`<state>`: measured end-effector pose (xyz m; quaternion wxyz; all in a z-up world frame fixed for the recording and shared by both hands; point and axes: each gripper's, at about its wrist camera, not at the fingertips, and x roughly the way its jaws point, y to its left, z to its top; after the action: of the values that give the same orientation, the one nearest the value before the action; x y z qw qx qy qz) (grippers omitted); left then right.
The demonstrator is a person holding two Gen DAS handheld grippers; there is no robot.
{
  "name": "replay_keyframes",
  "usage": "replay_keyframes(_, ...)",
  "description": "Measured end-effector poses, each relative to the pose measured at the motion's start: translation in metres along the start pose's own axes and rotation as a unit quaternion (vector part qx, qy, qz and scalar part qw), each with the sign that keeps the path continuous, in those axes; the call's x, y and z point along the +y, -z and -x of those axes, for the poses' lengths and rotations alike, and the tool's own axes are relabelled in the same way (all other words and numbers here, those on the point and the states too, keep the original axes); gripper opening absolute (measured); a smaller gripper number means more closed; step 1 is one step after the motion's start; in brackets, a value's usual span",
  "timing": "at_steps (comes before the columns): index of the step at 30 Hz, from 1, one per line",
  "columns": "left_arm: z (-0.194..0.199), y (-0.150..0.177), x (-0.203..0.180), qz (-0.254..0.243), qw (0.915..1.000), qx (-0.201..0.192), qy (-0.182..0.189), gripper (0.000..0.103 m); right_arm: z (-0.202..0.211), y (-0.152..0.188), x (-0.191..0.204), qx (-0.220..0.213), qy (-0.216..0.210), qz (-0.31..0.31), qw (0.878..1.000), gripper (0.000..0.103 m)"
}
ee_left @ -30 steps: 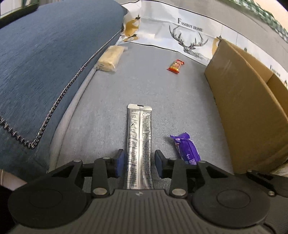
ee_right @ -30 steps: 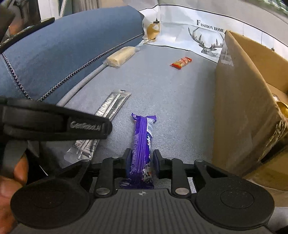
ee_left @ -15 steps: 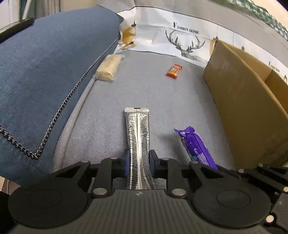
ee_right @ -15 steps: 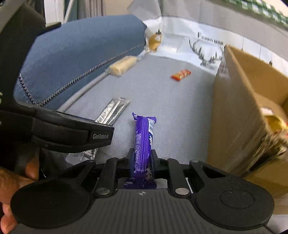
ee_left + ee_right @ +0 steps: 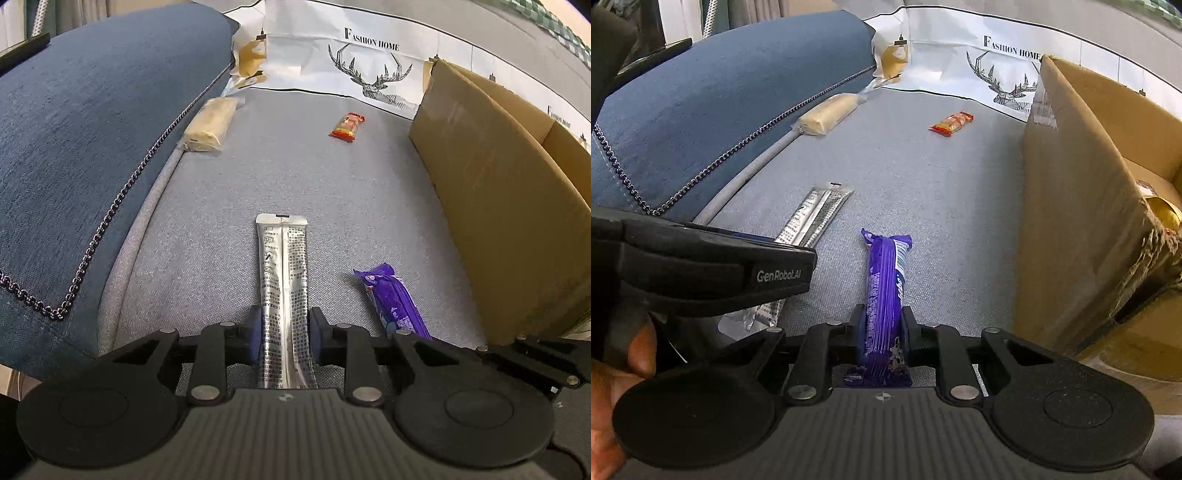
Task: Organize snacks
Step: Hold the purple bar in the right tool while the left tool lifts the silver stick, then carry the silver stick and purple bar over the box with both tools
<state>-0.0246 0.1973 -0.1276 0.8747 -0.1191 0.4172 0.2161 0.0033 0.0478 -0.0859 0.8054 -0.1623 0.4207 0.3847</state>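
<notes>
Nearest, the left tongs (image 5: 283,334) straddle the near end of the silver sachet (image 5: 283,291); the jaws are opening slightly, pads at its edges, the sachet lying flat on the sofa seat (image 5: 314,177). Whether the pads bear on it cannot be told. Beside them, the right tongs (image 5: 883,334) are clenched on the near end of the purple bar (image 5: 886,288), which also rests on the seat. Right of both stands the cardboard box (image 5: 1071,221), some wrappers inside. Farther off lie a red snack (image 5: 347,126) and a pale bar (image 5: 210,125) against the blue cushion (image 5: 92,129).

Risks: a loose left hold may drop the slick sachet on lifting; an end-held bar may droop and catch the box wall.
</notes>
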Motion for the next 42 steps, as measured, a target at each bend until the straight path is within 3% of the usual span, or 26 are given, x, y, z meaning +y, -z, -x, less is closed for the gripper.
replay_keyframes(28,0.000,0.001,0.000,0.001,1.0000,-0.002,0.003,0.025,0.003,0.003,0.009,-0.012,0.012,0.042,0.999,0.018)
replay_keyframes(36,0.008,-0.001,0.006,0.022,0.9994,-0.022,0.014,0.023,0.014,0.000,0.006,-0.044,0.018,0.032,0.998,0.017)
replay_keyframes(42,0.024,-0.002,0.013,0.040,0.9973,-0.058,0.023,0.023,0.031,-0.006,0.008,-0.078,0.010,0.028,0.997,0.017)
